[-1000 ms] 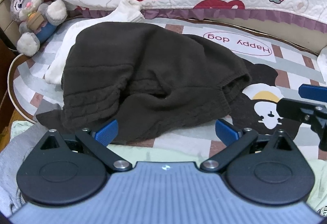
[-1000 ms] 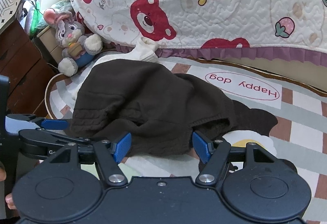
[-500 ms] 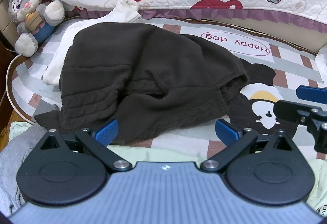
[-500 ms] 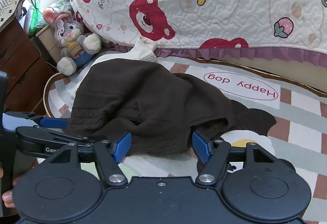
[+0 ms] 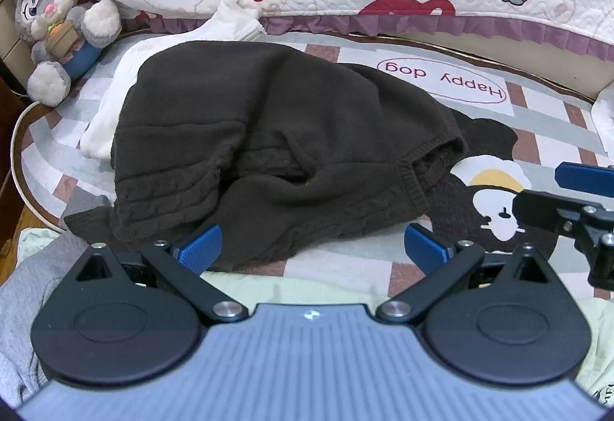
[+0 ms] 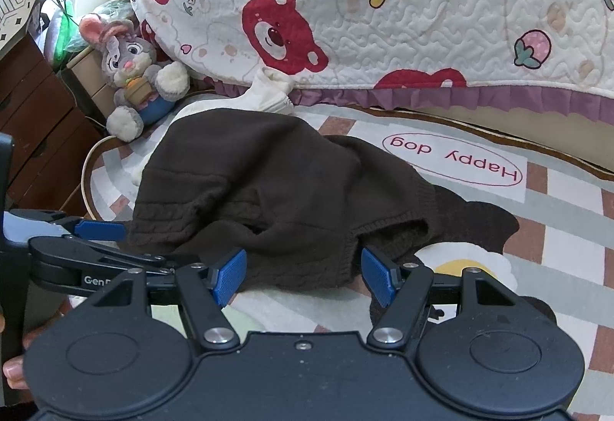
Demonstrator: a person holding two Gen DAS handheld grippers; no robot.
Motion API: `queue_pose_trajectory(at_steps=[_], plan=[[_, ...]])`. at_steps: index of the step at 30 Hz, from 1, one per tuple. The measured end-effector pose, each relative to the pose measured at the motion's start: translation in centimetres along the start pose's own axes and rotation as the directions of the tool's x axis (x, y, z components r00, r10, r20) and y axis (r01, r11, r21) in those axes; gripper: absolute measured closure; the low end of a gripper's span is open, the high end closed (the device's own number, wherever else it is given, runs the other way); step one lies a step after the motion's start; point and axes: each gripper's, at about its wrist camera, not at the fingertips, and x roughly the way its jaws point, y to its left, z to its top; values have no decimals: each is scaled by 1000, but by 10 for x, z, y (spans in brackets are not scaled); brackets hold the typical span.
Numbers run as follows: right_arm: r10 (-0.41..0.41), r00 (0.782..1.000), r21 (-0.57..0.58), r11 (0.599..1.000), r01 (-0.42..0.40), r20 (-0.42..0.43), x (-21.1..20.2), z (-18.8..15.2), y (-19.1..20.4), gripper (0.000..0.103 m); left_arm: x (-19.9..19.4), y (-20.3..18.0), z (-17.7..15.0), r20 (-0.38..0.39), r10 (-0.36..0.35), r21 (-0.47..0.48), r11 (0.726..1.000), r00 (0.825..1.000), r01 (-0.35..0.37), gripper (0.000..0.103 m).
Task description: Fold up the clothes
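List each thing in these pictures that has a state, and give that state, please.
Left tool: open, holding nothing.
Right tool: open, holding nothing.
Brown sweater: crumpled, not yet folded, lying on the mat.
White garment: mostly covered by the sweater.
Plush rabbit: sitting upright at the mat's edge.
Bear quilt: hanging over the bed edge.

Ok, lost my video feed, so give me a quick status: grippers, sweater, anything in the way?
Left gripper open, empty. Right gripper open, empty. Brown sweater crumpled on rug, unfolded. White garment partly under it.
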Motion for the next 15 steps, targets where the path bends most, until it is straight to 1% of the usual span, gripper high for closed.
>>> queue_pose_trajectory(at_steps=[15], plan=[[-1, 1000, -13, 1000, 1, -5, 0, -1, 2, 32, 0, -1, 0, -7, 2, -7, 1000, 1000, -3, 0]])
